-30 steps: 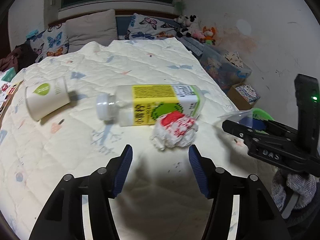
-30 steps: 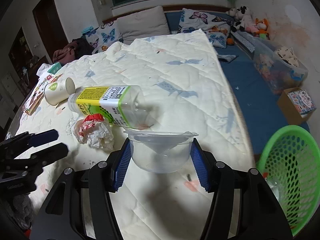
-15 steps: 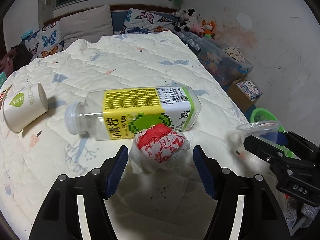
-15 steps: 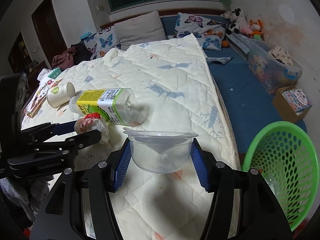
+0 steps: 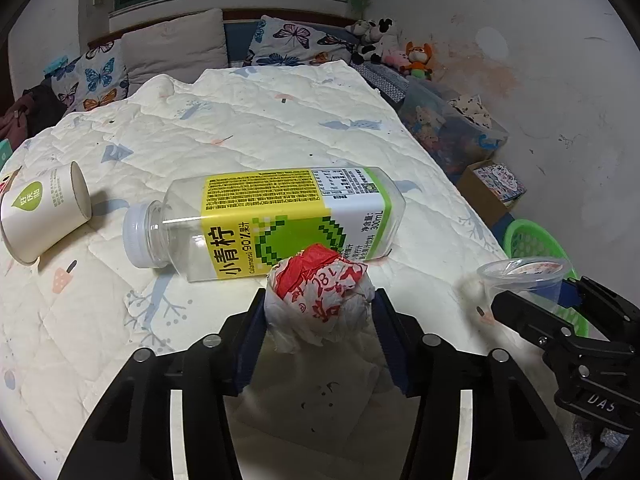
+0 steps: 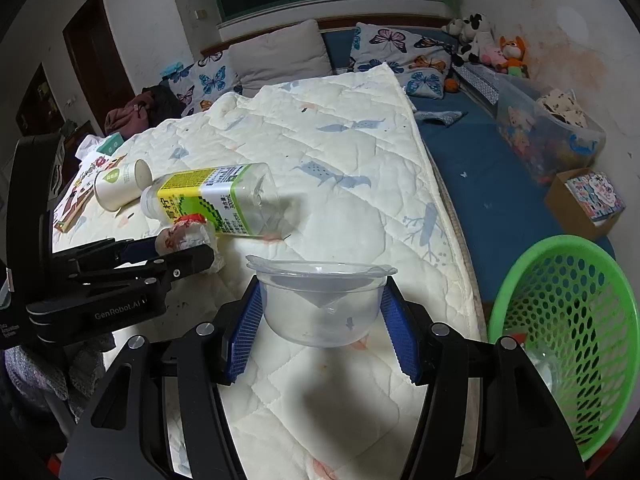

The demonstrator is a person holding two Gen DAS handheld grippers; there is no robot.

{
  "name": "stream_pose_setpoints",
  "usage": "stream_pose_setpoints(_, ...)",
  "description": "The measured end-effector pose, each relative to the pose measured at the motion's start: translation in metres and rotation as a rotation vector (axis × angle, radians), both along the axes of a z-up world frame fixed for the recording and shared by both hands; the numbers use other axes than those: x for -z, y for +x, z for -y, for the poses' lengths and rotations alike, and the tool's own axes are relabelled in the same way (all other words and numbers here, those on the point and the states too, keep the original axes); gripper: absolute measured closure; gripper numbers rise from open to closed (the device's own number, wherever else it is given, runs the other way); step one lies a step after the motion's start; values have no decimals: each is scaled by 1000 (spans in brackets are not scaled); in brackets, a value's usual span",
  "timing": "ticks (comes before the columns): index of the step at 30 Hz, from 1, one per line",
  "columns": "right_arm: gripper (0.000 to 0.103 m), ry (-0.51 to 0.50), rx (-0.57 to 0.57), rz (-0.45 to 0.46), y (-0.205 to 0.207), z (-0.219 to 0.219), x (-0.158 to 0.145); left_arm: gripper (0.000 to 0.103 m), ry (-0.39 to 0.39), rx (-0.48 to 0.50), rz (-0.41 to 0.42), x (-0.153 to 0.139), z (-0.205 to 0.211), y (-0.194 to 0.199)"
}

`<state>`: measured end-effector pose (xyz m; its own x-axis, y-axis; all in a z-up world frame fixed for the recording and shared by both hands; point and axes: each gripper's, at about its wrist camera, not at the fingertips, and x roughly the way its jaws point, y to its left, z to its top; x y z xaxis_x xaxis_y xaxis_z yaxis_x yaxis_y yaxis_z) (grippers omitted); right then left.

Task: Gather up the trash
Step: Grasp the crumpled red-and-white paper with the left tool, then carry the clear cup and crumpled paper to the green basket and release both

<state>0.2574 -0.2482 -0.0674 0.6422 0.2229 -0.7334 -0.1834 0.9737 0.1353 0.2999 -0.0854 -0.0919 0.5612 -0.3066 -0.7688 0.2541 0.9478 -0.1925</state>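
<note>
Left gripper closing, pads touching crumpled red-white wrapper just beside juice bottle. Right gripper clamped on clear plastic cup, right of bottle.

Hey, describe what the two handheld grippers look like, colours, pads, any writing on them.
Both are matte black, two-fingered, with silver screw heads at the joints. The left gripper and right gripper carry ribbed blue pads on the fingers' inner faces. White strips run along the inside of the arms. Seen from the side, the left one reads "GenRobot.AI" in grey; the right one shows "DAS". A grey knitted sleeve shows beneath the left.
</note>
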Motion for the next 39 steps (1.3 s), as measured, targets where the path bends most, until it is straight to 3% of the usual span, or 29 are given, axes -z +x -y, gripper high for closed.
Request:
stream_pose_setpoints(9,44,5,2,16,-10,-3,-5,57,-4,33,36,-11,1,-18)
stream_pose_setpoints(23,44,2,60,39,-38,21,-16,58,-29,86,123,-51,7,-57)
stream_pose_setpoints(39,44,-4,260,25,-81,121,-9,58,-50,210,177,-82,71,-81)
